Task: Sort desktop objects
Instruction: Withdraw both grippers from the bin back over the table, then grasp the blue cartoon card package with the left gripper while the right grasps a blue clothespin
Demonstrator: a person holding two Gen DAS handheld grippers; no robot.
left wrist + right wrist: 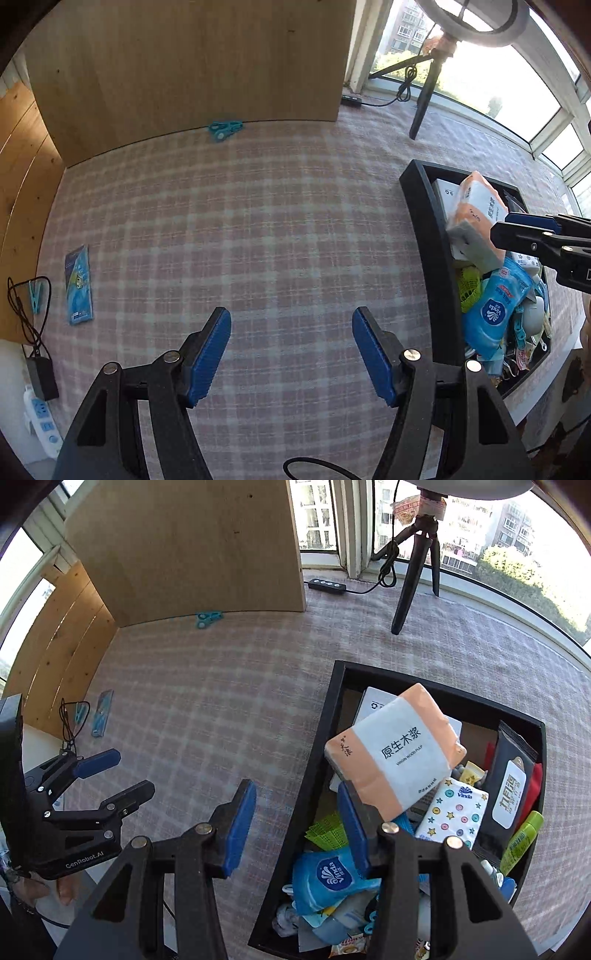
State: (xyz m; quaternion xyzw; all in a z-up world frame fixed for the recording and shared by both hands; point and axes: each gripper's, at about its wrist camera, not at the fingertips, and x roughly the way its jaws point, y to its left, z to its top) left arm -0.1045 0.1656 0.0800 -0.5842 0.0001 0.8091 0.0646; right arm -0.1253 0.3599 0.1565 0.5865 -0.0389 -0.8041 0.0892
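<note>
A black tray on the checked tablecloth holds several items: an orange-and-white tissue pack lying tilted on top, a blue Vinda pouch, a starred tissue pack, a black wipes pack and a green tube. My right gripper is open over the tray's left wall, and its right finger touches the orange pack's lower edge. My left gripper is open and empty over bare cloth, left of the tray. The orange pack also shows in the left wrist view.
A blue packet and a teal clip lie at the table's left. A teal clip lies by the wooden back board. A tripod and a power strip stand at the back. A cable and charger are at far left.
</note>
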